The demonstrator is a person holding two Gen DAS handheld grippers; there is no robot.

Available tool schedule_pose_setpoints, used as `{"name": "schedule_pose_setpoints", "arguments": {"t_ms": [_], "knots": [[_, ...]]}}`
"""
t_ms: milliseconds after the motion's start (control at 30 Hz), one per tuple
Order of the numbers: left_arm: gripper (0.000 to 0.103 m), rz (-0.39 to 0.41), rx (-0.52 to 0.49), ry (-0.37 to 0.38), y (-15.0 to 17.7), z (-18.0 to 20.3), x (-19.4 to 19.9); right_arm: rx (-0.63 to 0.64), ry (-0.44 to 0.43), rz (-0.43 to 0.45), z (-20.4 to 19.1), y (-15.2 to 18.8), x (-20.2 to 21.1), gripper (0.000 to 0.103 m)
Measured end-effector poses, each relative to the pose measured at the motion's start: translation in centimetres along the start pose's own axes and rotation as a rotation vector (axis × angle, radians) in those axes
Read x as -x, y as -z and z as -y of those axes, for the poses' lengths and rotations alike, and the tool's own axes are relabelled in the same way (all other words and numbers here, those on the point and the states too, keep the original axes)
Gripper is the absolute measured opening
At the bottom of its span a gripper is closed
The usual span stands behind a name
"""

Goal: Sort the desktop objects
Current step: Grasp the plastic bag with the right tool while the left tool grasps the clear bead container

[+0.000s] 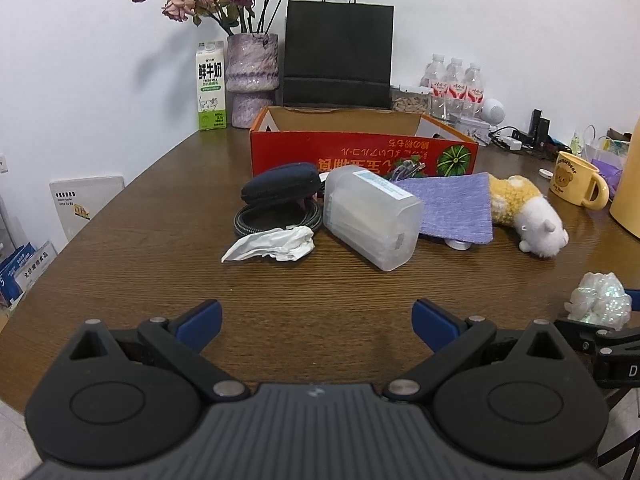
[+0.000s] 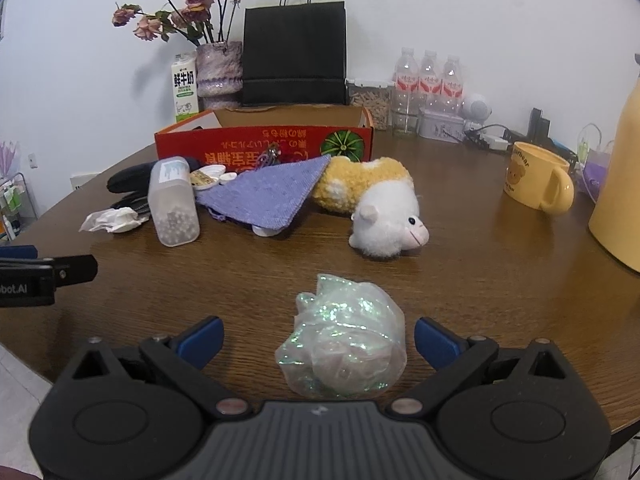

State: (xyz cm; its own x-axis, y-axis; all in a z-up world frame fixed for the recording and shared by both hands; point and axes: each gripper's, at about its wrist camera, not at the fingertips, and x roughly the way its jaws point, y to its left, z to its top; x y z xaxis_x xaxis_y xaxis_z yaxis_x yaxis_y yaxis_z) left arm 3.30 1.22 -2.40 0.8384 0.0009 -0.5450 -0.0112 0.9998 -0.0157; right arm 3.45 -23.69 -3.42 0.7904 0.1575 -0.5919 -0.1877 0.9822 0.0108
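My left gripper [image 1: 316,322] is open and empty above the near table edge. My right gripper [image 2: 318,338] is open, its blue fingers on either side of a crumpled iridescent plastic wrap [image 2: 344,350], also seen in the left wrist view [image 1: 599,299]. Ahead lie a crumpled white tissue [image 1: 276,245], a clear plastic container [image 1: 370,216] on its side, a black pouch [image 1: 280,182] over a coiled cable [image 1: 276,220], a purple cloth [image 1: 452,206] and a yellow-white plush toy [image 1: 528,214]. An open red cardboard box [image 1: 360,152] stands behind them.
At the back stand a milk carton [image 1: 211,86], a vase of dried roses [image 1: 252,76], a black paper bag [image 1: 338,54] and three water bottles [image 1: 456,82]. A yellow mug [image 1: 578,180] and a yellow jug [image 2: 620,184] stand right. The brown table [image 1: 160,264] drops off left.
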Motion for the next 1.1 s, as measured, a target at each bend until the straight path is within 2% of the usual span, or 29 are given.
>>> {"name": "schedule_pose_setpoints", "arguments": {"t_ms": [100,167,233,267,367,600,900,1100], "knots": [[0.103,-0.011,0.003,-0.005,-0.1,-0.2,-0.7,0.000,-0.015,-0.012,0.2,0.0,-0.7,0.086],[0.103,-0.016,0.004,-0.009,-0.2,-0.3,-1.1,-0.002,-0.032,-0.014,0.2,-0.1,-1.1,0.073],[0.103,-0.021,0.006,-0.014,-0.4,-0.4,-1.6,-0.006,-0.052,-0.013,0.2,-0.2,-1.5,0.053],[0.103,-0.023,0.007,-0.016,-0.4,-0.5,-1.8,-0.009,-0.064,-0.013,0.3,-0.4,-1.8,0.051],[0.103,-0.030,0.008,-0.021,-0.8,-0.7,-2.5,-0.002,-0.076,0.000,0.3,-0.9,-2.4,0.047],[0.103,-0.033,-0.005,-0.006,-2.4,-0.2,-3.8,0.016,-0.114,0.030,-0.1,-3.0,-4.3,0.044],[0.103,0.011,-0.001,0.029,-7.1,2.0,-4.7,0.053,-0.139,0.089,0.2,-6.9,-5.6,0.044],[0.103,-0.042,0.034,0.000,-9.3,3.5,-7.4,0.073,-0.140,0.103,1.2,-9.4,-7.0,0.044]]}}
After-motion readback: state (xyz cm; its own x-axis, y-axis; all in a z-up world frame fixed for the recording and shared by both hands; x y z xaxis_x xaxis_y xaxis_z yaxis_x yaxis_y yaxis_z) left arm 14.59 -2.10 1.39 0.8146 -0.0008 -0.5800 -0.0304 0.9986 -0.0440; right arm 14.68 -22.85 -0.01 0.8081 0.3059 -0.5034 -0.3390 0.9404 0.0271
